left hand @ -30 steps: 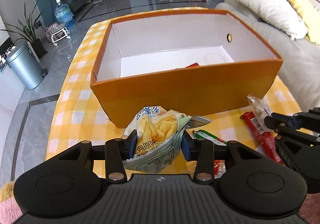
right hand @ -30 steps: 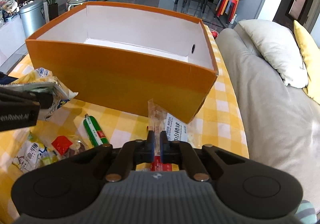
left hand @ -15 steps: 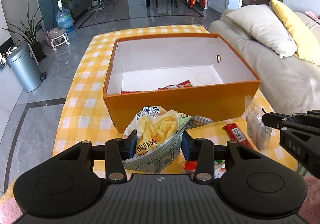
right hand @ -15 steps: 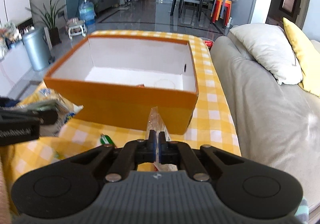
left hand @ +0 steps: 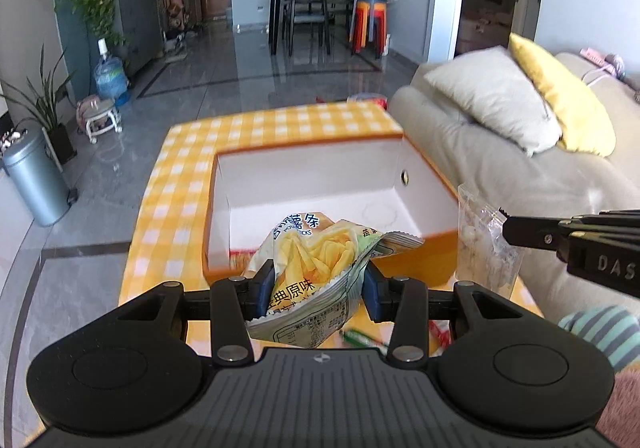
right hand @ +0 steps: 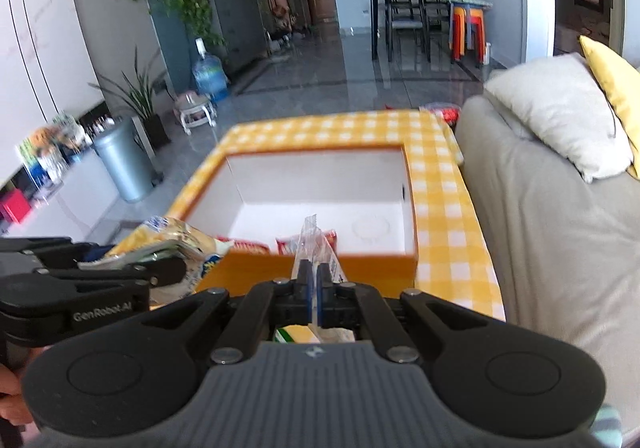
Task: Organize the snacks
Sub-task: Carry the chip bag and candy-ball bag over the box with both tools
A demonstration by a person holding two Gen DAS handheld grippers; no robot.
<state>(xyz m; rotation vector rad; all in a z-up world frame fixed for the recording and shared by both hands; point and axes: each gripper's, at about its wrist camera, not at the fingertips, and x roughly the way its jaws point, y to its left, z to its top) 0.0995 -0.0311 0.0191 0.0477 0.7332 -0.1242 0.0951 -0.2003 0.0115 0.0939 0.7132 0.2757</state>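
My left gripper point(left hand: 318, 286) is shut on a yellow-and-white bag of potato sticks point(left hand: 320, 268), held in the air before the near wall of the orange box point(left hand: 424, 260). That bag point(right hand: 180, 244) and the left gripper point(right hand: 160, 272) also show at the left of the right wrist view. My right gripper point(right hand: 313, 280) is shut on a clear plastic snack packet point(right hand: 312, 240), lifted over the near rim of the orange box point(right hand: 414, 208). From the left wrist view the same clear packet point(left hand: 480, 244) hangs from the right gripper point(left hand: 505, 225). Red snack packs point(right hand: 244, 246) lie inside the box.
The box stands on a yellow checked tablecloth point(left hand: 184, 184). A green stick snack point(left hand: 360, 338) and a red wrapper point(left hand: 440, 328) lie on the cloth under the left gripper. A grey sofa point(right hand: 540, 216) with cushions runs along the table's right side. A metal bin point(left hand: 36, 184) stands on the floor at left.
Both grippers have risen with their snacks, from table level in front of the box wall to a height where the box's inside shows. Both grips are unchanged.
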